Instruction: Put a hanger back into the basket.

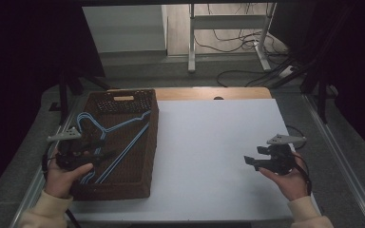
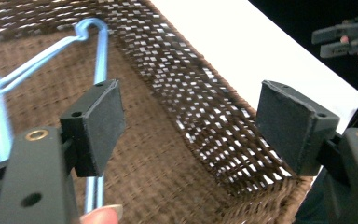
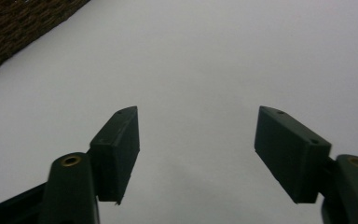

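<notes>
High view: thin blue wire hangers (image 1: 109, 137) lie in brown woven basket (image 1: 149, 156).

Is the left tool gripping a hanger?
No, the left tool stands open above the basket, with the blue hanger lying behind it, unclamped.

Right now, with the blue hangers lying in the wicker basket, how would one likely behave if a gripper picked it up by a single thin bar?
The blue hangers look like thin wire, so probably light and fairly stiff. Held by one bar, a hanger would likely swing or twist between the pads. They lie overlapped in the basket, so lifting one might drag another. The left gripper hovers open above them.
</notes>
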The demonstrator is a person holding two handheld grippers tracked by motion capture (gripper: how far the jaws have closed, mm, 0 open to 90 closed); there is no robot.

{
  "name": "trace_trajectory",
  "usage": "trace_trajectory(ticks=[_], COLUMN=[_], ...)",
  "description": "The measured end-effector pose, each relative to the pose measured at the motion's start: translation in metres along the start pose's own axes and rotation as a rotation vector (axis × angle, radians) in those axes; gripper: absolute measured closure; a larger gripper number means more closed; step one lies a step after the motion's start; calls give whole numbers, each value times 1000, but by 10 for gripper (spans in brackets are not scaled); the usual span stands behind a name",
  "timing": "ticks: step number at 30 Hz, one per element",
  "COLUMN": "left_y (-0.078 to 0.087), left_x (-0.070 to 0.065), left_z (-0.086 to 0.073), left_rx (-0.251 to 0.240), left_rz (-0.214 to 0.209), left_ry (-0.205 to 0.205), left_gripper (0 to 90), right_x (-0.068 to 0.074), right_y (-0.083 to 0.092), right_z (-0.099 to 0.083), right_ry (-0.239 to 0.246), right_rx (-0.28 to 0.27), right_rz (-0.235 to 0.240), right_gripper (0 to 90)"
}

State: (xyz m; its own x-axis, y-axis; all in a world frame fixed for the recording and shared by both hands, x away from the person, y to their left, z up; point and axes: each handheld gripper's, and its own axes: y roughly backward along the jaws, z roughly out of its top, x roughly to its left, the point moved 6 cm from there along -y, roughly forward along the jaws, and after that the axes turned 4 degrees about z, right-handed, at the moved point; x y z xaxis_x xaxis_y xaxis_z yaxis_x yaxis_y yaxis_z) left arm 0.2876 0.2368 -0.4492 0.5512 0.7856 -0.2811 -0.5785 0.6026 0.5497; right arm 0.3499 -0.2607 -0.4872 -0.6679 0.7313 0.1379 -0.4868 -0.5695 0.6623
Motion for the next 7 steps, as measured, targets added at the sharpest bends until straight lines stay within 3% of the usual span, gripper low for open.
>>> trace_trajectory(ticks=[3, 7], left_y=[-9, -12], left_x=[-8, -14], left_z=[-1, -1], left_rx=[7, 9], left_rz=[6, 2], left_ry=[-32, -39], left_gripper=[227, 209], right_x=[4, 9], right_y=[-1, -2], right_z=[1, 2], right_ry=[14, 23], right_rx=[-9, -24], right_rz=[29, 89], right_gripper=[255, 192])
